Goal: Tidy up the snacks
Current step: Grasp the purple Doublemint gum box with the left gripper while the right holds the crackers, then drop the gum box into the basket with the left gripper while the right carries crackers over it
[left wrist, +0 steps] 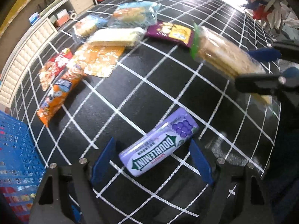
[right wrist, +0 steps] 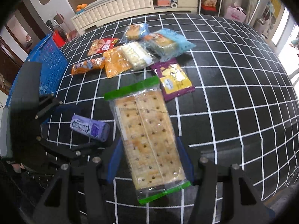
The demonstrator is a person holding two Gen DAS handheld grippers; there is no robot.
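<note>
A purple Doublemint tin point(left wrist: 158, 143) lies slantwise on the black checked cloth between the blue pads of my left gripper point(left wrist: 153, 160). The jaws stand open around it, with gaps on both sides. In the right wrist view the tin point(right wrist: 89, 128) sits low on the left, with the left gripper's black fingers point(right wrist: 48, 104) on either side. My right gripper point(right wrist: 150, 160) is shut on a clear, green-edged cracker pack point(right wrist: 147, 136), pads pressing its long sides. In the left wrist view that pack point(left wrist: 220, 52) hangs tilted at the right.
A blue slotted basket point(left wrist: 15, 149) point(right wrist: 50, 59) stands at the cloth's left edge. Several snack packs lie bunched farther back: an orange roll point(right wrist: 87, 66), a red bag point(right wrist: 101, 45), a purple-yellow bag point(right wrist: 173, 78) and blue bags point(right wrist: 168, 43). A white cabinet point(right wrist: 119, 7) stands beyond the table.
</note>
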